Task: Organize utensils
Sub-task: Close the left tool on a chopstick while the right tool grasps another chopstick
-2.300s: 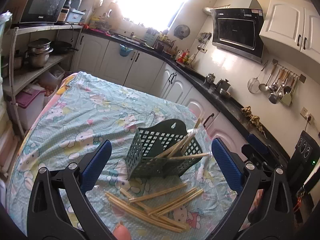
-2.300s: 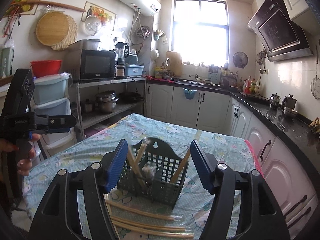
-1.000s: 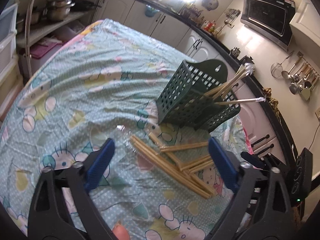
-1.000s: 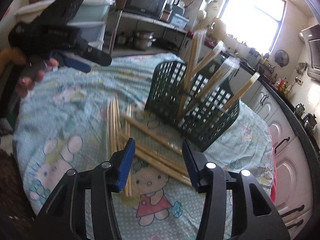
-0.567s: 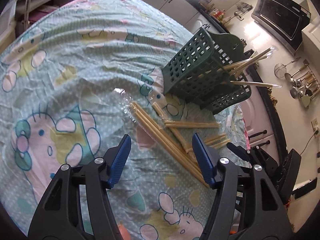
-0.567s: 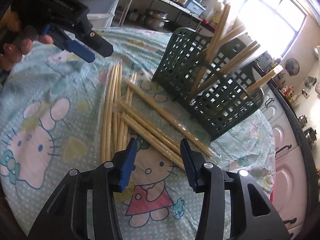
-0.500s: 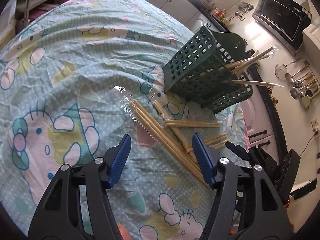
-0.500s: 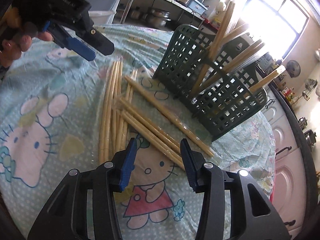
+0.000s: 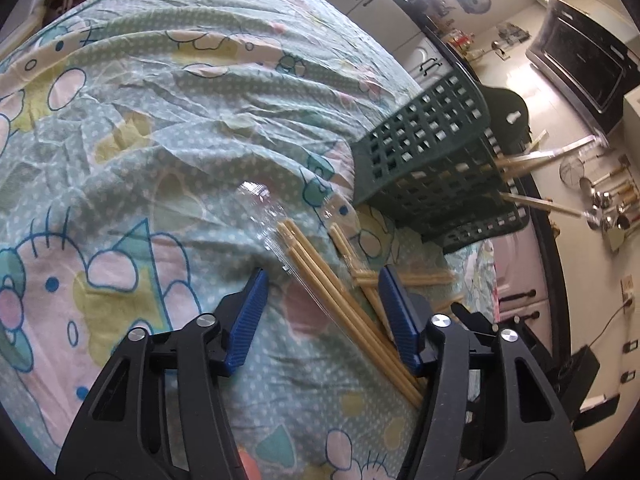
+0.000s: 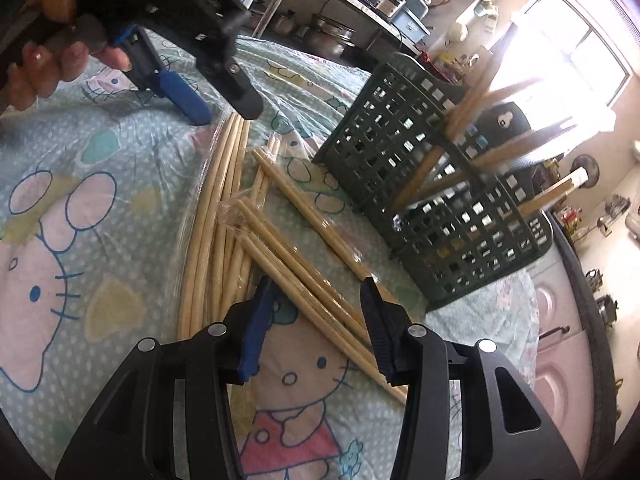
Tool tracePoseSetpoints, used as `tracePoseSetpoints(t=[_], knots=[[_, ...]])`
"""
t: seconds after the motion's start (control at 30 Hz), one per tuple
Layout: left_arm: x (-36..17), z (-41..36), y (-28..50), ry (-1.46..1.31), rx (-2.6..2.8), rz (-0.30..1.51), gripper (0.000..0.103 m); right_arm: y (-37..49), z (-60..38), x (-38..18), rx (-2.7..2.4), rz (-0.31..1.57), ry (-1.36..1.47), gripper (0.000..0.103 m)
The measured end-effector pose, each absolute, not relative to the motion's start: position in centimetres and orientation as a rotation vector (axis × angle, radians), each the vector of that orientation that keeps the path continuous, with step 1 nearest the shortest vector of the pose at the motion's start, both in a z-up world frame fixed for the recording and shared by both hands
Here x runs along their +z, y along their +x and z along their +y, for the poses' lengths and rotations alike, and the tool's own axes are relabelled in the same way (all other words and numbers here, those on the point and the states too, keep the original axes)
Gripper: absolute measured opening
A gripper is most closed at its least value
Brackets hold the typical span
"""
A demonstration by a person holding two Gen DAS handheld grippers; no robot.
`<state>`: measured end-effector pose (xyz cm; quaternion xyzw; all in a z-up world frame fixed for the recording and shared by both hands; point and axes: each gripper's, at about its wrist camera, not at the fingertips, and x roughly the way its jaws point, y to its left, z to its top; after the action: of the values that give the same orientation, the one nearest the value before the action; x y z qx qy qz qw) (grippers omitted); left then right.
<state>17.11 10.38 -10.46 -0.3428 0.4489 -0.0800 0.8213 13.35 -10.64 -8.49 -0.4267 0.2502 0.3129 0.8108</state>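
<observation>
While most of the wrapped chopsticks lie loose on the tablecloth just beside the green slotted holder, a few already stand slanted in its compartments, so I judge the sorting partly done and the step in hand a pick-up. My right gripper hangs low over the crossed pairs, fingers apart and empty, one pair lying between them. My left gripper straddles the far end of the long bundle, fingers also apart, nothing held. Clear plastic sleeves cover the sticks; I expect them to be slippery. The next move calls for lowering the right fingers around a single pair, closing squarely, then lifting it toward the holder without dragging neighbours.
</observation>
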Motion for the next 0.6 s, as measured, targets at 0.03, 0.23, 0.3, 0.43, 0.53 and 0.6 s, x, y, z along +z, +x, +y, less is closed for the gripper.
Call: tracePoseSetpoints(t=[0.03,0.23,0.3,0.43,0.53,0.6], knots=[[-10.6,10.5,17.3,-0.734,-0.167,0.955,0.044,13.3,-10.5,-8.5,0.668,0.526,-0.922,0.042],[-11.2,11.6,17.7,-0.761,-0.146,0.953,0.026,13.1,-9.5,-9.0,0.681,0.517,-0.968,0.023],[-11.5,12.0,17.7,-0.769,-0.142,0.953,0.019,12.8,-9.2,-9.4,0.681,0.513,-0.992,0.013],[-11.8,12.6,17.7,-0.788,-0.146,0.953,0.014,12.5,-9.0,-9.6,0.68,0.479,-0.998,0.004],[-11.9,13.0,17.6,-0.799,-0.155,0.948,0.01,12.5,-9.2,-9.0,0.678,0.467,-0.969,0.003],[-11.9,13.2,17.6,-0.808,-0.164,0.945,0.008,12.5,-9.5,-8.5,0.675,0.455,-0.946,0.002]])
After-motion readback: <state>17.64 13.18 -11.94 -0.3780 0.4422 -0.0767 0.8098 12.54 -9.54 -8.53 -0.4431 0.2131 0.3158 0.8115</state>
